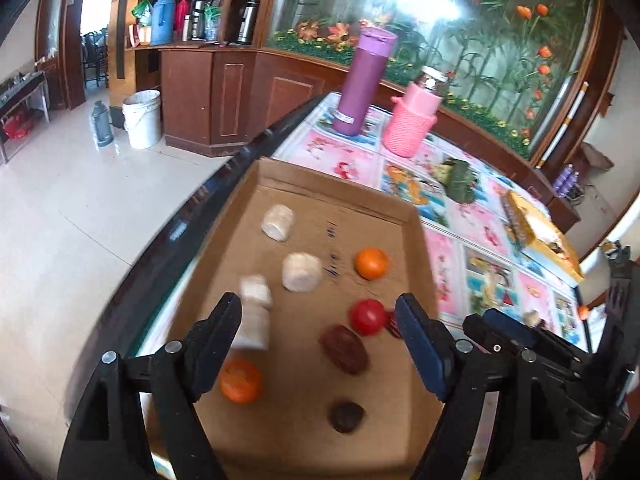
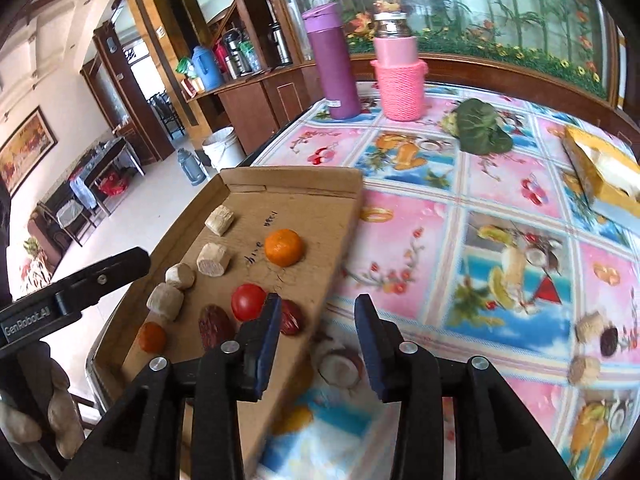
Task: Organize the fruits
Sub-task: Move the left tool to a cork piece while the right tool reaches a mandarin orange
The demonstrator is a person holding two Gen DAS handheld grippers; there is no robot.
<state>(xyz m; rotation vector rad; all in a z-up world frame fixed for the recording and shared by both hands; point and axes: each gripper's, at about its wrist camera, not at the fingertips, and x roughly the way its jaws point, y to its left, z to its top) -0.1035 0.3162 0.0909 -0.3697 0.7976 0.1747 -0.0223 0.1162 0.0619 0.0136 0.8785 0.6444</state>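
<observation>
At the left, the left gripper point(image 1: 320, 316) is seen above the shallow cardboard tray point(image 1: 340, 184), with its fingers point(image 1: 218, 336) spread wide and nothing pressed between them. A pale cut piece point(image 1: 254, 318) is seen just beside the left finger, blurred, so it cannot be told whether it touches the finger. Inside the tray more things are laid: two other pale pieces point(image 1: 278, 222), an orange fruit point(image 1: 372, 263) near the right wall, a second orange fruit point(image 1: 241, 380) low at the left, a red tomato point(image 1: 367, 317), a dark red date point(image 1: 343, 349) and a darker fruit point(image 1: 346, 416) nearest to the camera.

Further right, the right gripper point(image 2: 316, 344) is held over the right edge of the tray – its fingers point(image 2: 266, 344) are set apart at a moderate width, and nothing is gripped. Another red date point(image 2: 291, 317) lies in the tray just beside its left finger.

The tray rests at the left edge of the counter point(image 2: 500, 184), which is covered by a pink cloth with fruit pictures. At the back of the counter a purple flask point(image 2: 332, 68) and a pink knitted jar point(image 2: 400, 76) are standing upright, close together. At the far right – well apart from the tray – a few small pieces point(image 2: 590, 328) are left on the cloth.
</observation>
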